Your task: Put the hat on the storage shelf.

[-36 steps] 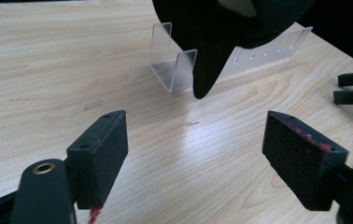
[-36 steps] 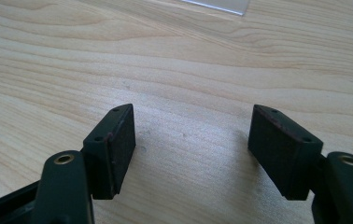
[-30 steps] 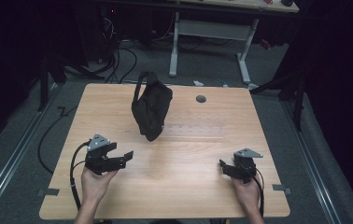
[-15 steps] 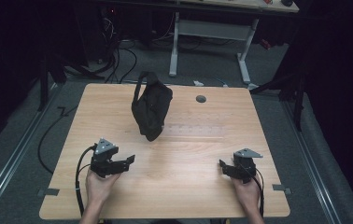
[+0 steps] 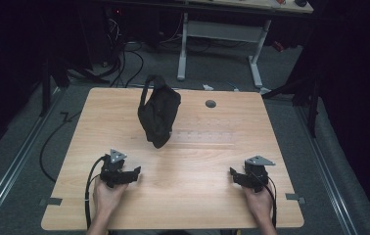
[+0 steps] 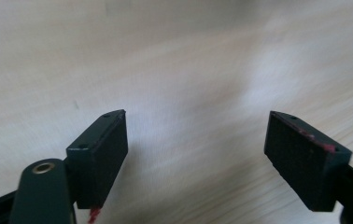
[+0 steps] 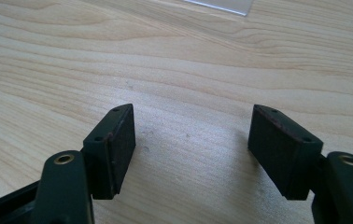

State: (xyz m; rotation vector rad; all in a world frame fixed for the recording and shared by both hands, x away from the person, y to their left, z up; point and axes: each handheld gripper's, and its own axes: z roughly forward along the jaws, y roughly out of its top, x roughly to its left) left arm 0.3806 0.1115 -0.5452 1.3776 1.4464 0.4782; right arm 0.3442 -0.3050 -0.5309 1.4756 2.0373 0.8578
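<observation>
On the wooden desk (image 5: pixel 197 161), seen from above, a black bag (image 5: pixel 159 115) is set near the far middle, its strap looped up at the back edge. Both pairs of tongs are held low at the near edge, well apart from the bag and from each other. The left tongs (image 5: pixel 133 173) are gripped by the left hand (image 5: pixel 105 193) at the near left, pointing toward the desk's middle; their jaws are spread wide with nothing between them, and bare, blurred wood is seen through the gap in the left gripper view (image 6: pixel 195 154). The right tongs (image 5: pixel 233 175) are gripped by the right hand (image 5: pixel 260 199) at the near right, pointing inward as well; their jaws are likewise spread wide and empty, with plain wood grain seen between them in the right gripper view (image 7: pixel 191 140). A small round grommet (image 5: pixel 210 104) is set into the desk to the right of the bag.
</observation>
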